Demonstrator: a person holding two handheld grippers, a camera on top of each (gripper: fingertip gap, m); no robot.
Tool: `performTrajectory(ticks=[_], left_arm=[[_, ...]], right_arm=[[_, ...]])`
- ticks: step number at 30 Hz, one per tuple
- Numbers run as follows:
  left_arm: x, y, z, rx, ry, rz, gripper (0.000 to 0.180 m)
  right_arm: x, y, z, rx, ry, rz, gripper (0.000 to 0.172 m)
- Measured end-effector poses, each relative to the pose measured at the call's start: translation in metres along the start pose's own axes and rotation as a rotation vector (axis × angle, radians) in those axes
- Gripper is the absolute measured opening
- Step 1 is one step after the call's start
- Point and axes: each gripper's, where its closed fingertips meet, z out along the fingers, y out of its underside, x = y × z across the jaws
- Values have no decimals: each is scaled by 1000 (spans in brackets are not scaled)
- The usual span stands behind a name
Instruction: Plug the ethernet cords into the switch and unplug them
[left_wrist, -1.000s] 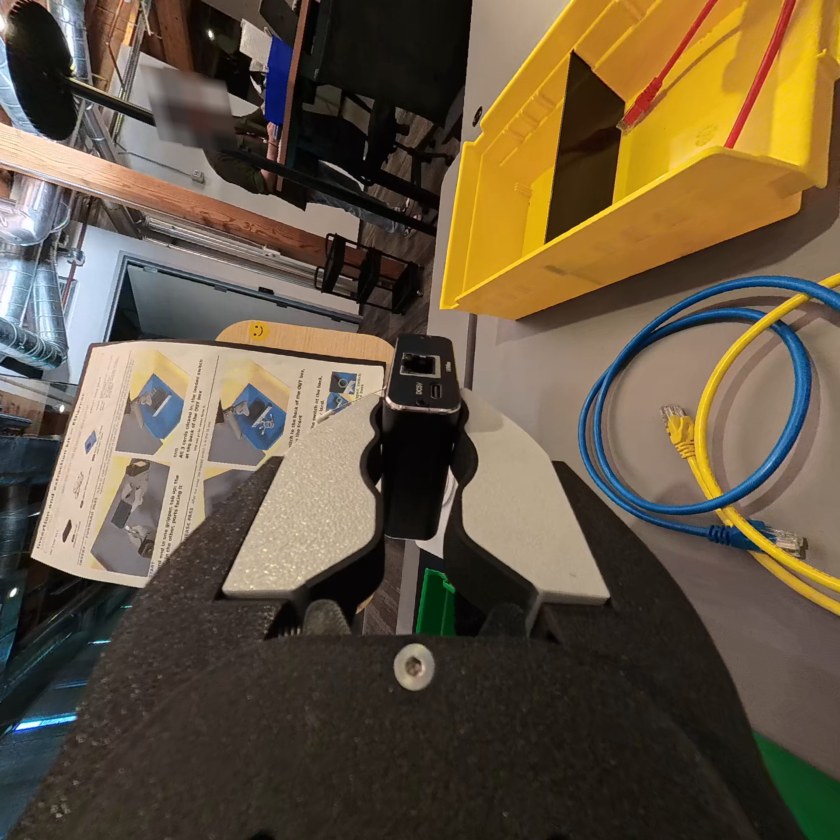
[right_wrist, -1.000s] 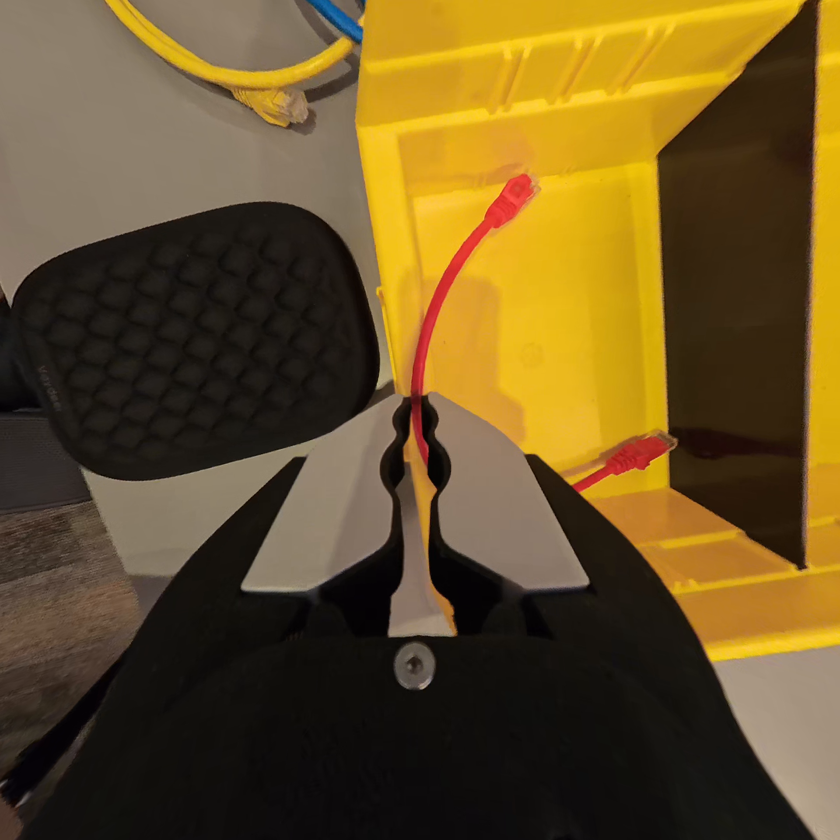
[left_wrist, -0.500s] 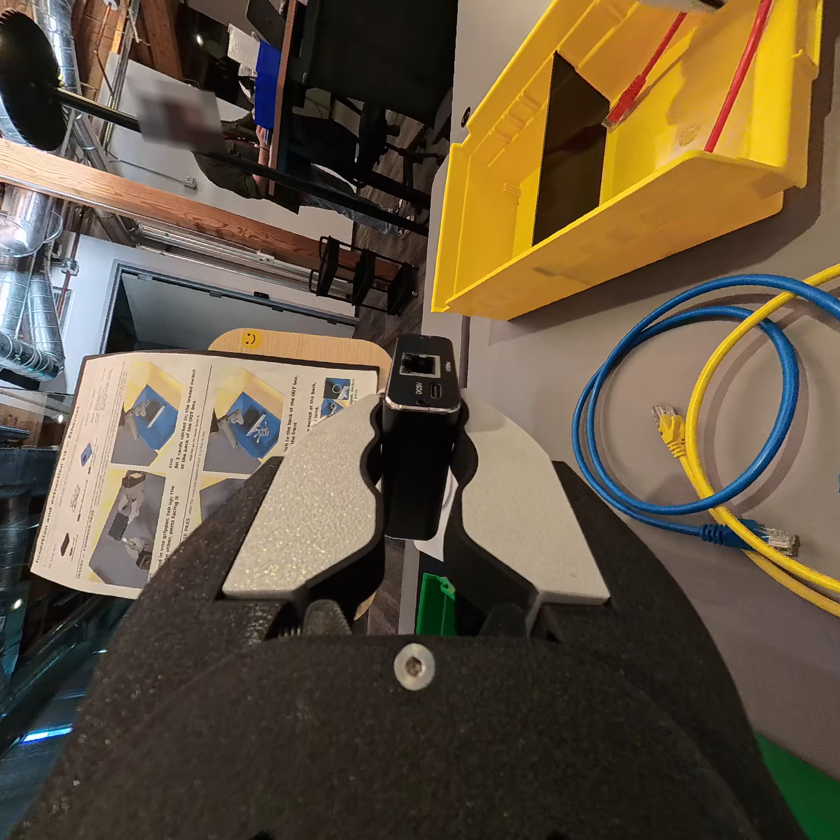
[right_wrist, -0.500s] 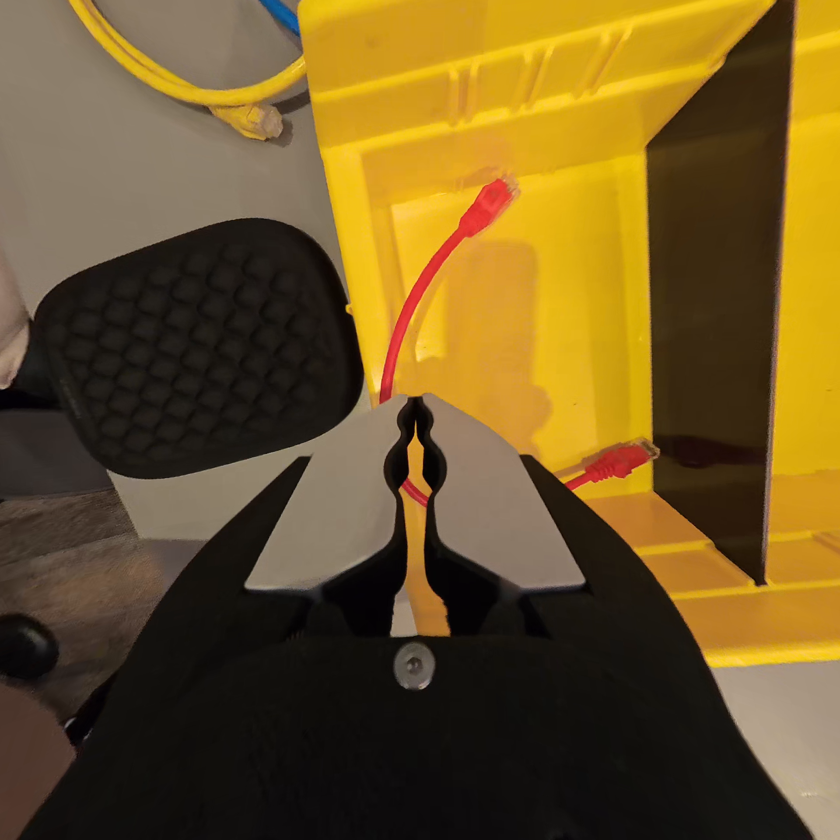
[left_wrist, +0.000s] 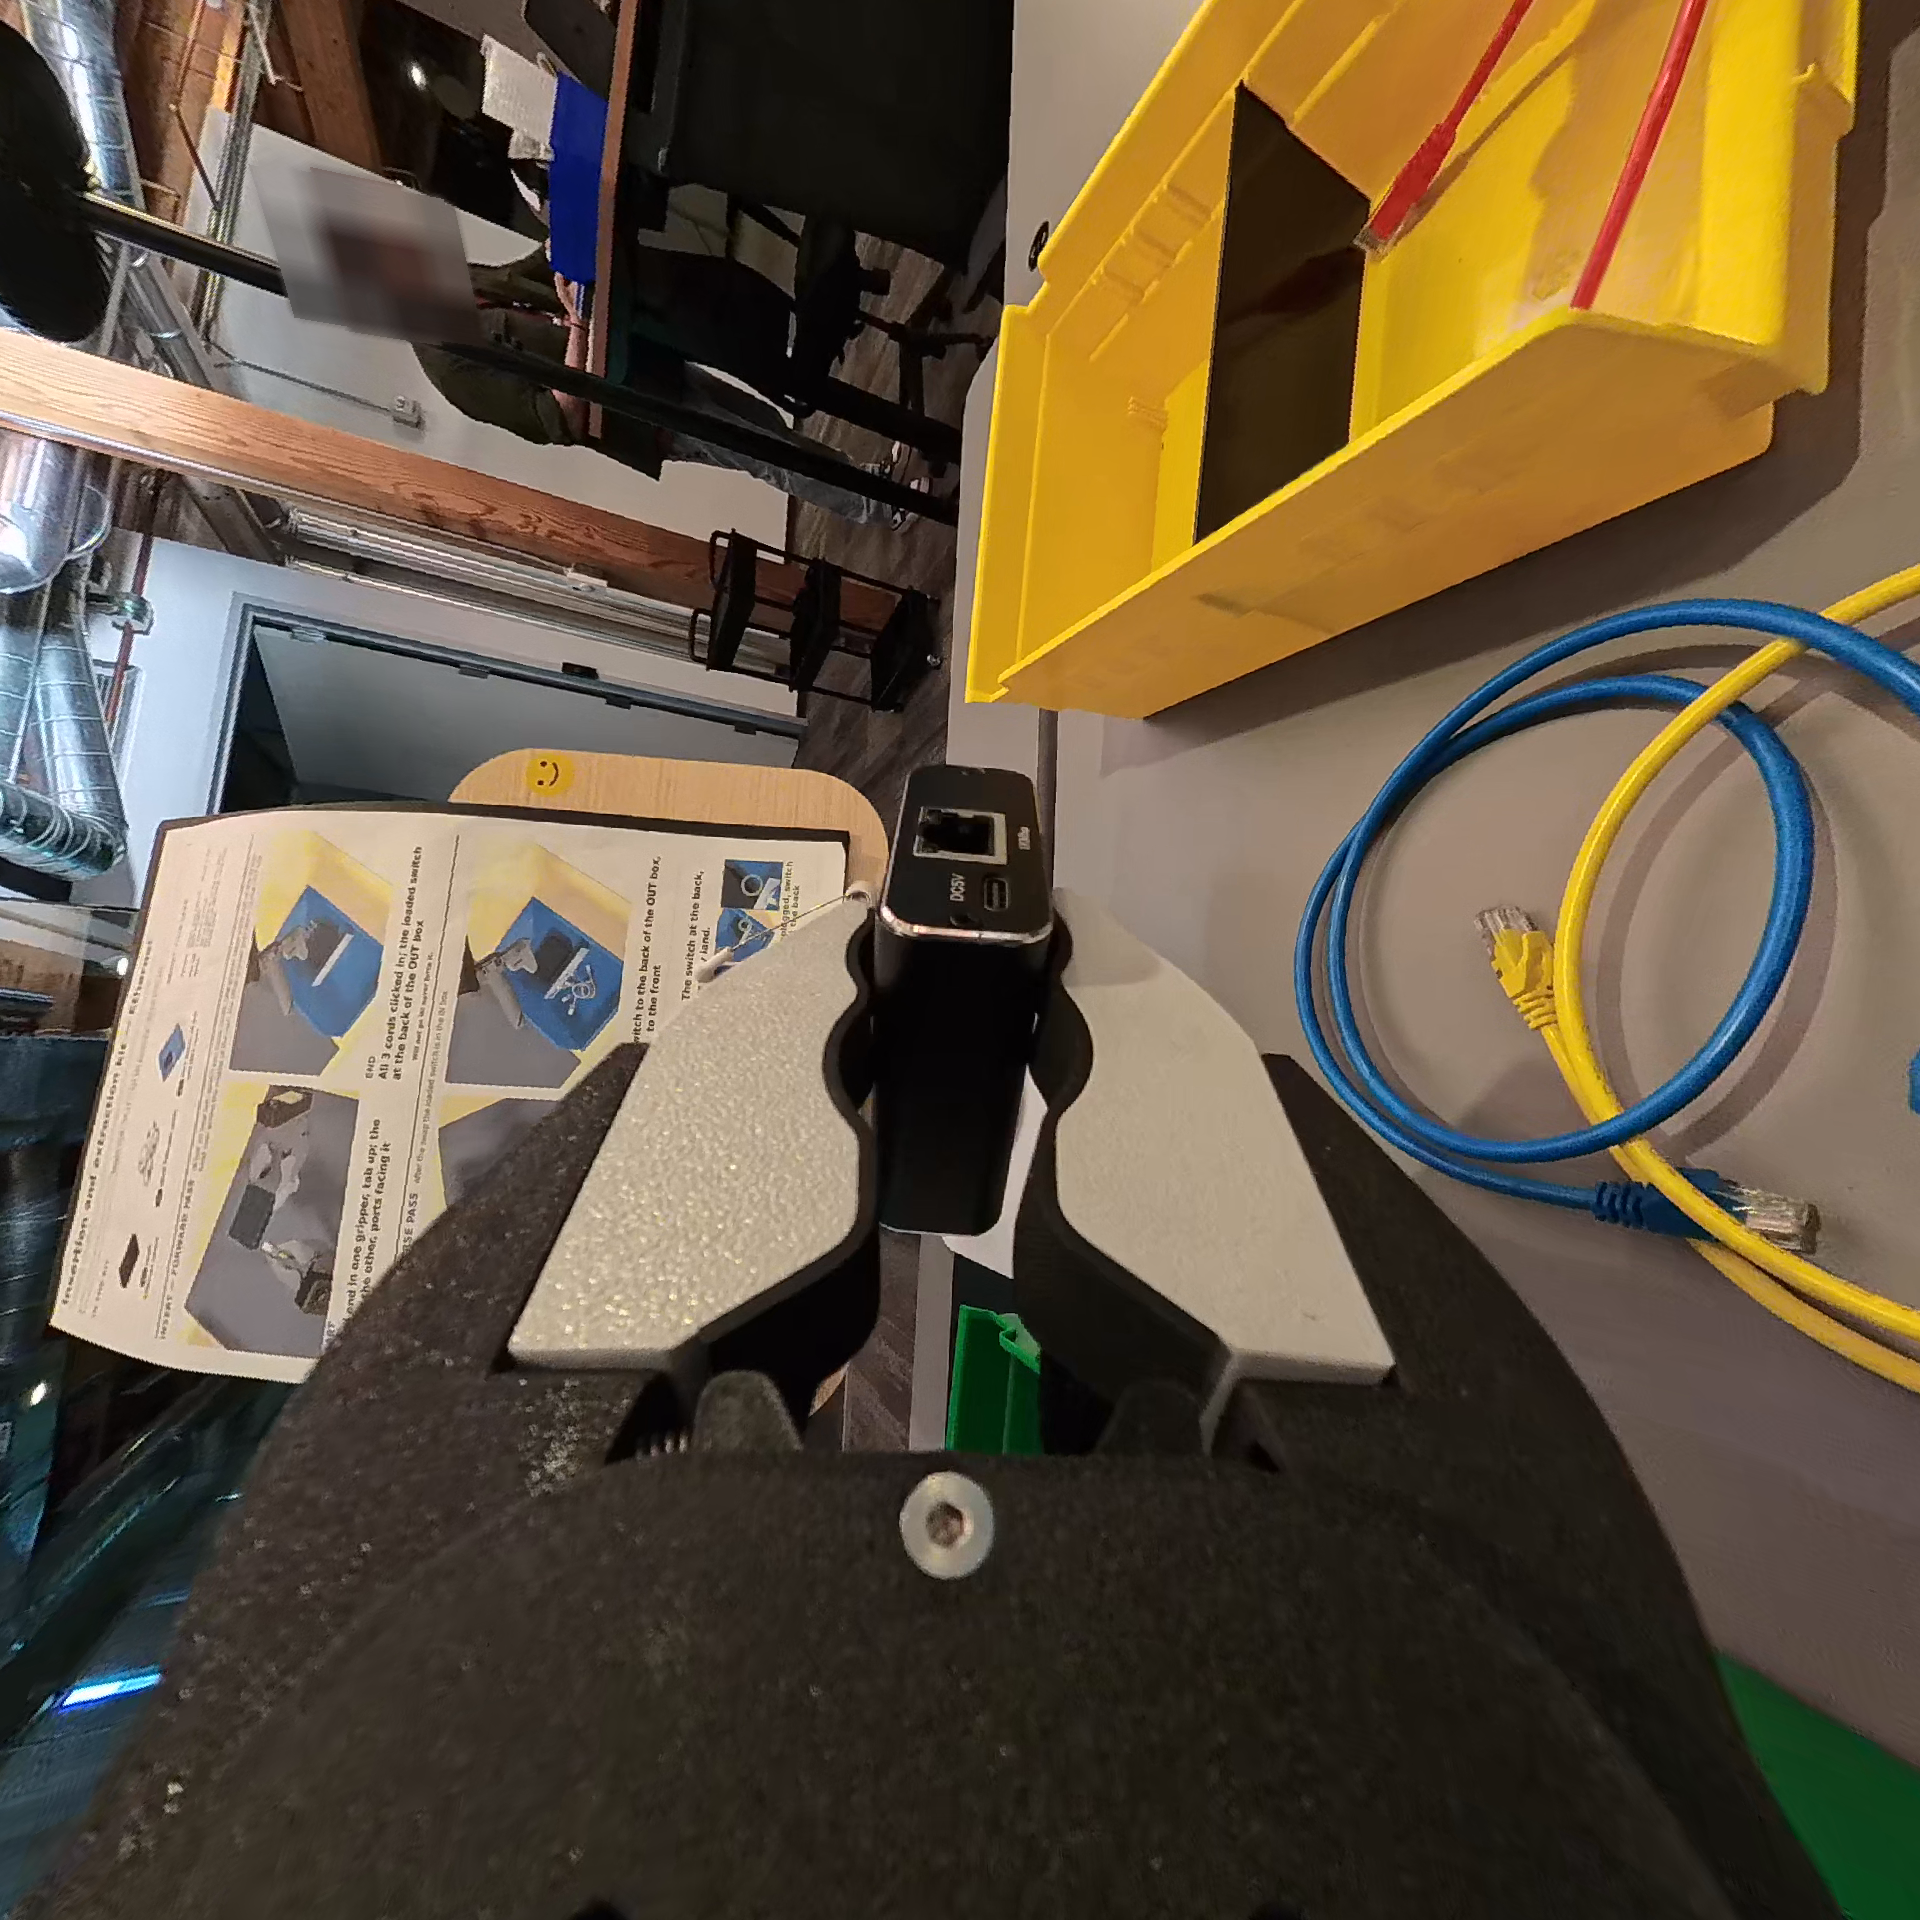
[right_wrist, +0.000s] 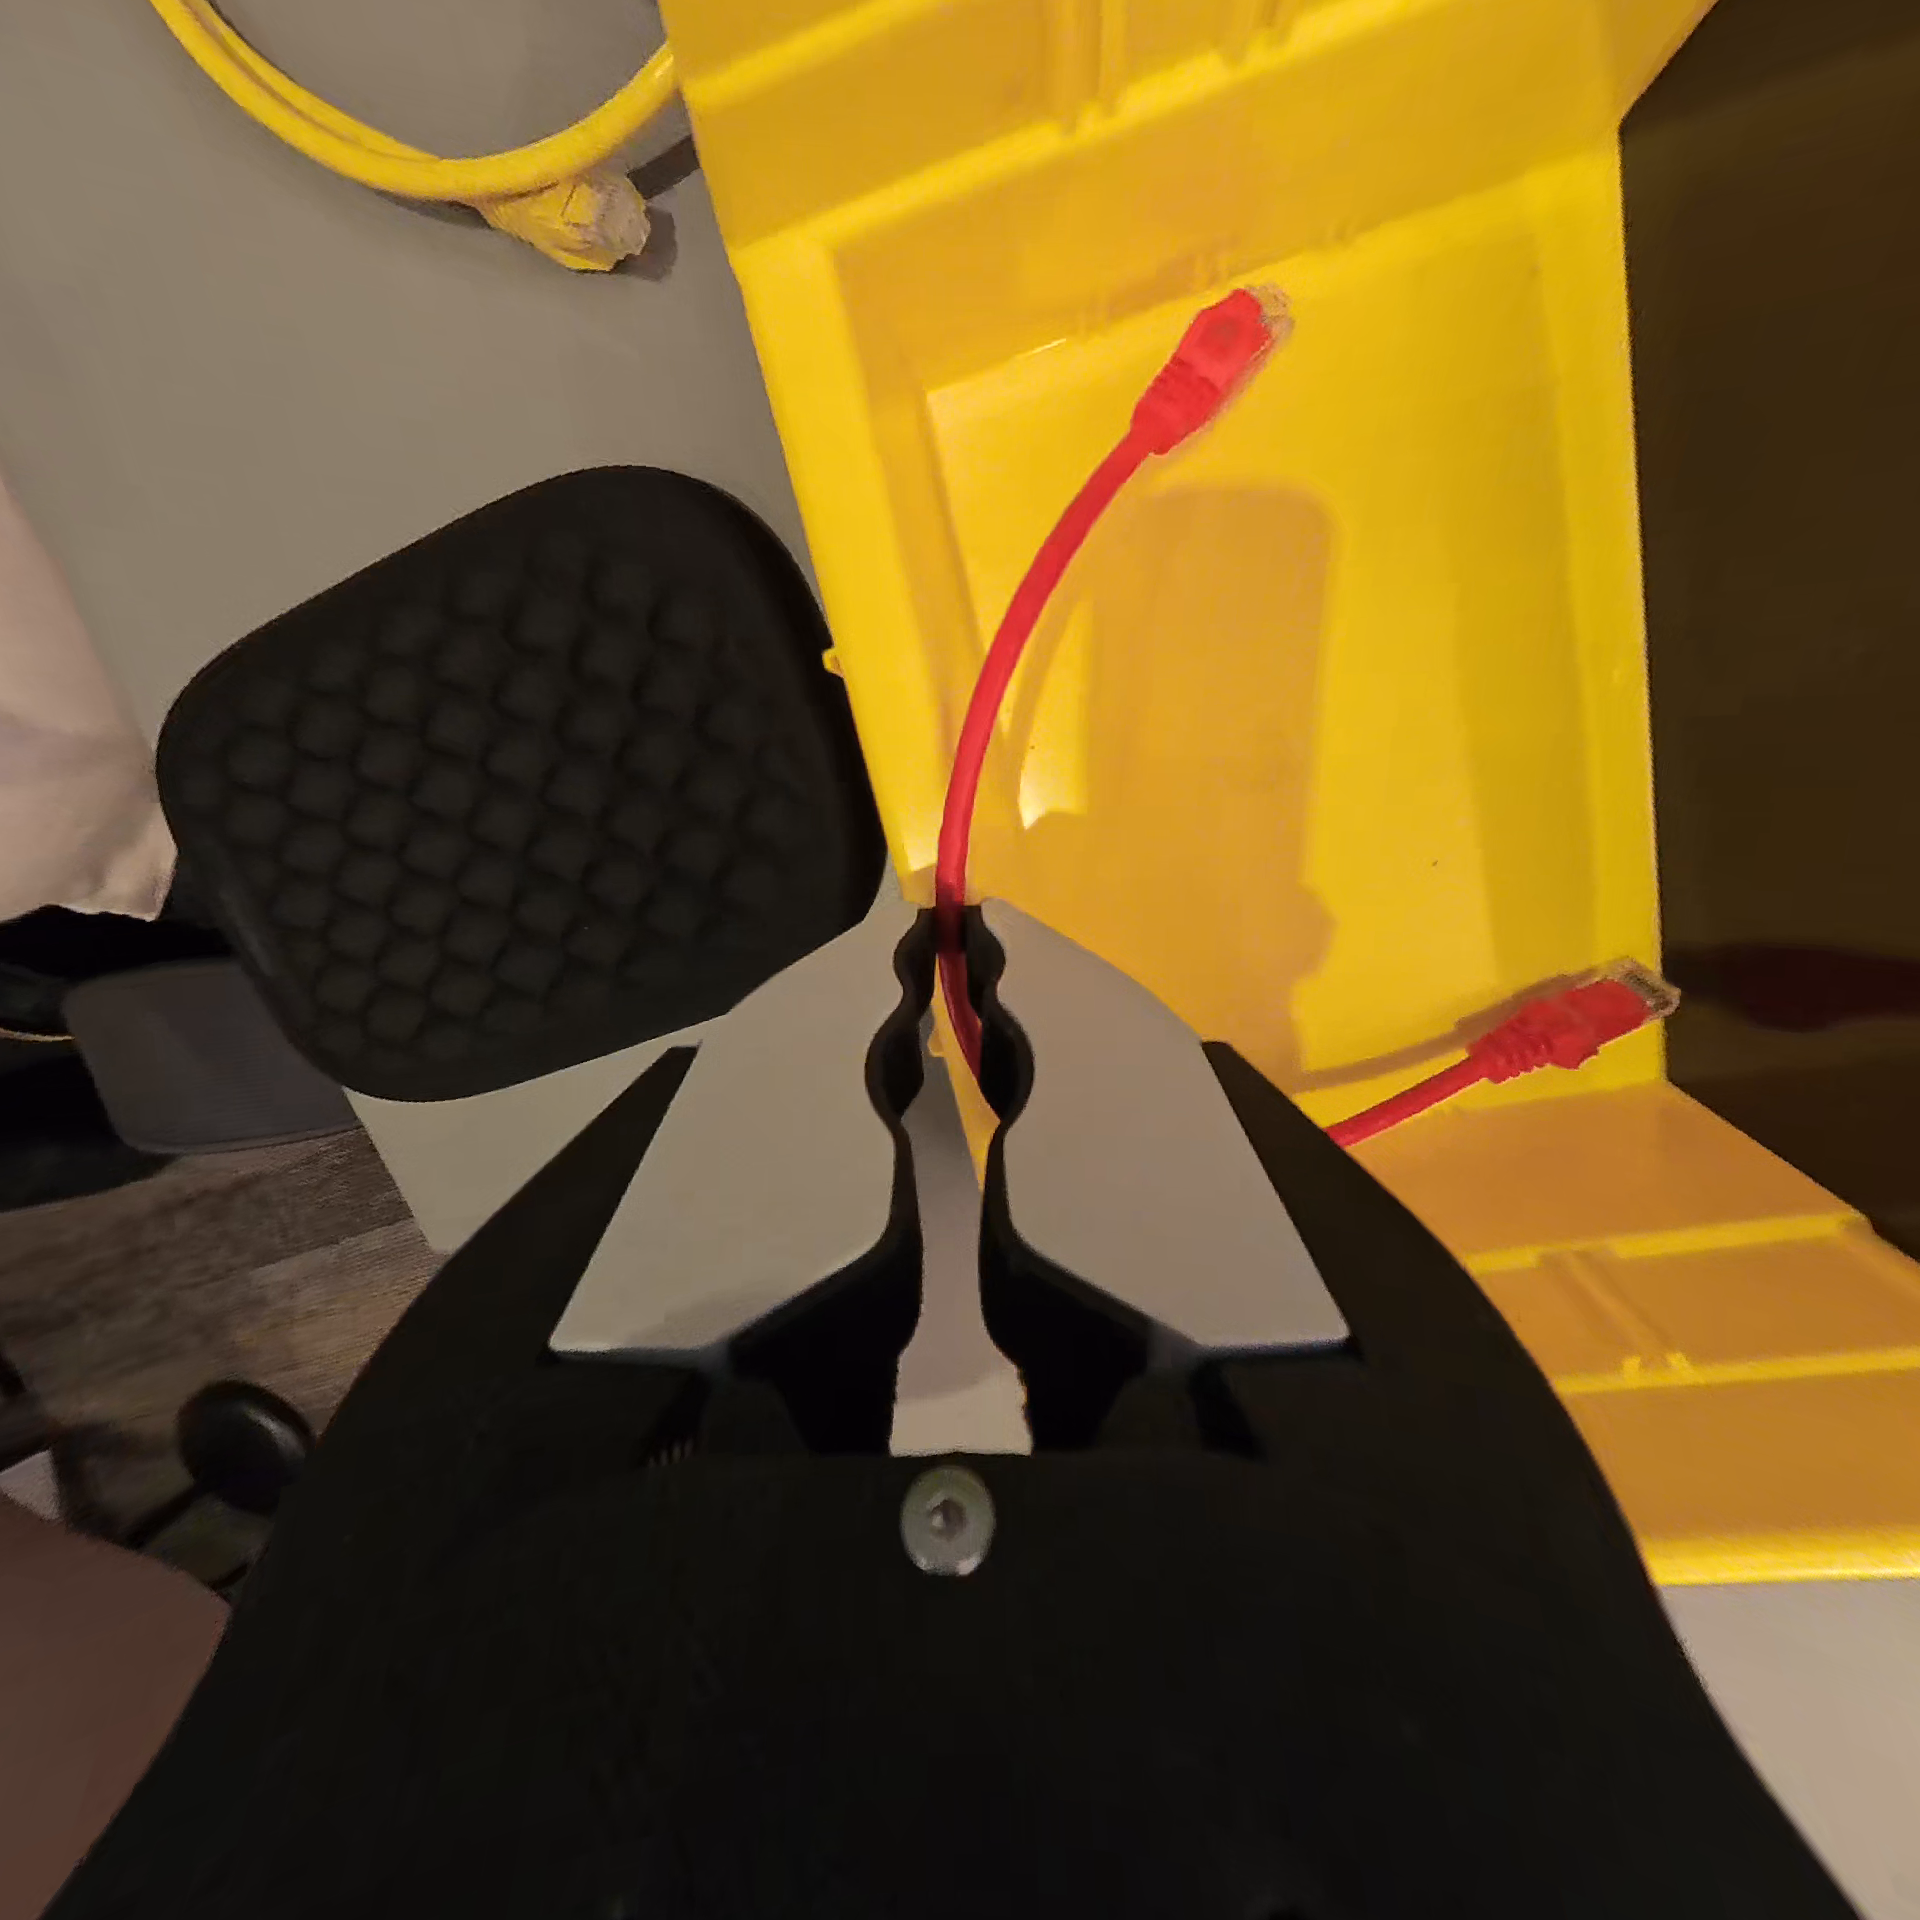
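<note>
Red cord (right_wrist: 997, 665) again pinched between right jaws, briefly slack before.

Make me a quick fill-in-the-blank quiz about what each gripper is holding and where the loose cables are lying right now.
1. The left gripper is clamped on a ____ switch.
2. The right gripper pinches a ____ cable.
3. That cable's two plugs hang over the yellow ____.
4. On the grey table, a blue cable lies coiled with a ____ one.

Missing words: black; red; bin; yellow
</note>
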Motion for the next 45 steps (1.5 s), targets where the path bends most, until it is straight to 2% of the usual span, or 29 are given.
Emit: performTrajectory(ticks=[5, 7, 9, 12, 15, 18, 22, 24, 26, 28, 30, 32, 33, 35, 40, 41, 43, 44, 45], left_arm=[[3, -4, 2, 9, 7, 5, 26], [5, -4, 3, 3, 13, 15, 26], [7, -5, 3, 2, 20, 21, 26], [7, -7, 1, 11, 18, 21, 26], [5, -8, -1, 15, 14, 16, 26], [2, -6, -4, 18, 7, 9, 26], [0, -3, -3, 15, 5, 3, 26], [0, -3, -3, 16, 3, 6, 26], [-1, -4, -5, 19, -2, 6, 26], [-3, -5, -6, 24, -6, 2, 26], [-4, -6, -7, 30, -9, -5, 25], [-5, -6, -7, 32, -18, -13, 26], [-6, -6, -7, 35, -21, -19, 26], [-8, -7, -8, 48, -24, -41, 26], [-7, -14, -13, 128, 22, -116, 26], [-6, -16, -13, 143, 35, -130, 26], [-5, -19, -13, 174, 62, -170, 26], [-4, -21, -13, 192, 75, -194, 26], [-3, -22, -12, 210, 93, -216, 26]], right_arm=[[17, -14, -9, 84, 60, 65, 6], [23, -8, -3, 43, 79, 114, 6], [23, 8, 10, -62, 34, 172, 7], [24, 16, 17, -127, -56, 279, 7], [19, 9, 13, -81, -93, 201, 7], [26, -1, -2, 11, 20, 107, 23], [41, -12, -48, 187, 225, 95, 30], [70, -3, -85, 262, 451, 205, 30], [99, 27, -111, 247, 637, 450, 42], [105, 50, -105, 193, 621, 642, 50], [105, 49, -91, 221, 577, 682, 47], [104, 63, -75, 129, 557, 775, 44], [103, 72, -67, 66, 559, 795, 36], [98, 72, -55, 39, 499, 789, 11], [96, 78, -57, 45, 521, 806, 12], [98, 79, -62, 35, 567, 791, 17], [104, 71, -91, 55, 777, 737, 24], [105, 55, -110, 106, 886, 674, 25], [101, 26, -128, 206, 966, 562, 26]])
